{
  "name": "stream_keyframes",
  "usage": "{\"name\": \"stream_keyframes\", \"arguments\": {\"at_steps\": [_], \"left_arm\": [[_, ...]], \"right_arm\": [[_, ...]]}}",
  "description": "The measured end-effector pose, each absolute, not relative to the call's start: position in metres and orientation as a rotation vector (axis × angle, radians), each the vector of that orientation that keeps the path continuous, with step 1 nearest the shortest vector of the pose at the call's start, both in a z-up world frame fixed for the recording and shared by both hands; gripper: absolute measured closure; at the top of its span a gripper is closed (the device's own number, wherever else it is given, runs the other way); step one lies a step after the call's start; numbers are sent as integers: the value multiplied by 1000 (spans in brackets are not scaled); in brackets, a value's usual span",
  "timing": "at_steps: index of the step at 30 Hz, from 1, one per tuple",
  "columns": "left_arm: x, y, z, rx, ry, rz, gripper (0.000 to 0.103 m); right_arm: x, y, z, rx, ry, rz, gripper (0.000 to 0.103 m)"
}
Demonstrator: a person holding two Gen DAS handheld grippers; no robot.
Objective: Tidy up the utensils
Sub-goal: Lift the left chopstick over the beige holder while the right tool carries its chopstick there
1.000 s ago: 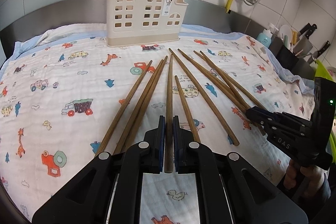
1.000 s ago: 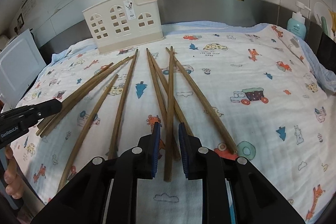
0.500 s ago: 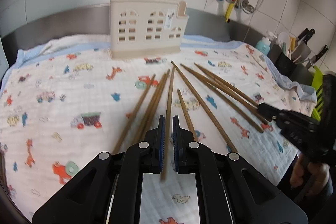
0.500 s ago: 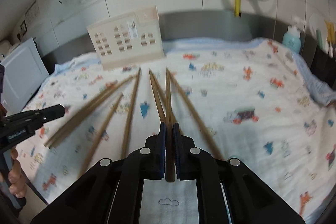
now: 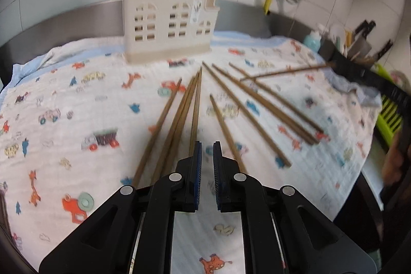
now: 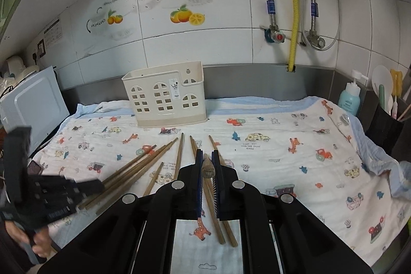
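Observation:
Several brown wooden chopsticks (image 5: pixel 246 109) lie fanned out on the printed cloth (image 5: pixel 77 99), in front of the cream utensil holder (image 5: pixel 169 25) with window-shaped holes. My left gripper (image 5: pixel 206 145) hovers low over their near ends. Its jaws are opening, nothing is between them, and one chopstick (image 5: pixel 195 117) lies just left of its left finger. My right gripper (image 6: pixel 206 154) is shut on one chopstick (image 6: pixel 207 168), raised above the cloth and pointing toward the holder (image 6: pixel 167 96). In the left wrist view that lifted chopstick (image 5: pixel 282 72) hangs in the air at the right.
A blue soap bottle (image 6: pixel 349 96) and a black caddy (image 6: pixel 385 125) of kitchen tools stand at the right. A white appliance (image 6: pixel 33 104) is at the left, and pipes (image 6: pixel 292 4) run down the tiled wall. A green rack (image 5: pixel 390 114) sits past the cloth's right edge.
My right gripper shut on a chopstick and lifted it off the cloth. The chopstick that my left gripper held now lies beside its left finger, and its jaws have parted slightly.

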State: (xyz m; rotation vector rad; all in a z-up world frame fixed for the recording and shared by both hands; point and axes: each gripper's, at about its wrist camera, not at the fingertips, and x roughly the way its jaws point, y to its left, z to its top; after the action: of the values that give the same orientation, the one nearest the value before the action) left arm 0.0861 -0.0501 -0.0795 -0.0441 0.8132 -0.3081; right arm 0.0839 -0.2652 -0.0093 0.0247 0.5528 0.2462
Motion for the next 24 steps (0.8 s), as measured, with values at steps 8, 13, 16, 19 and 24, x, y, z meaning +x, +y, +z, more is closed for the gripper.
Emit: {"name": "stream_keyframes", "arguments": {"at_steps": [8, 13, 16, 19, 24], "left_arm": [[95, -43, -103, -53, 862, -292, 84], [99, -45, -112, -49, 886, -290, 84], [100, -44, -115, -56, 895, -289, 84], [99, -48, -116, -25, 891, -283, 85], [98, -52, -112, -3, 901, -277, 97]], "right_arm": [[85, -265, -12, 24, 560, 251, 96], [85, -263, -12, 19, 558, 251, 96], [86, -261, -11, 13, 557, 252, 96], [88, -259, -11, 9, 557, 254, 96], [93, -255, -3, -2, 554, 266, 96]]}}
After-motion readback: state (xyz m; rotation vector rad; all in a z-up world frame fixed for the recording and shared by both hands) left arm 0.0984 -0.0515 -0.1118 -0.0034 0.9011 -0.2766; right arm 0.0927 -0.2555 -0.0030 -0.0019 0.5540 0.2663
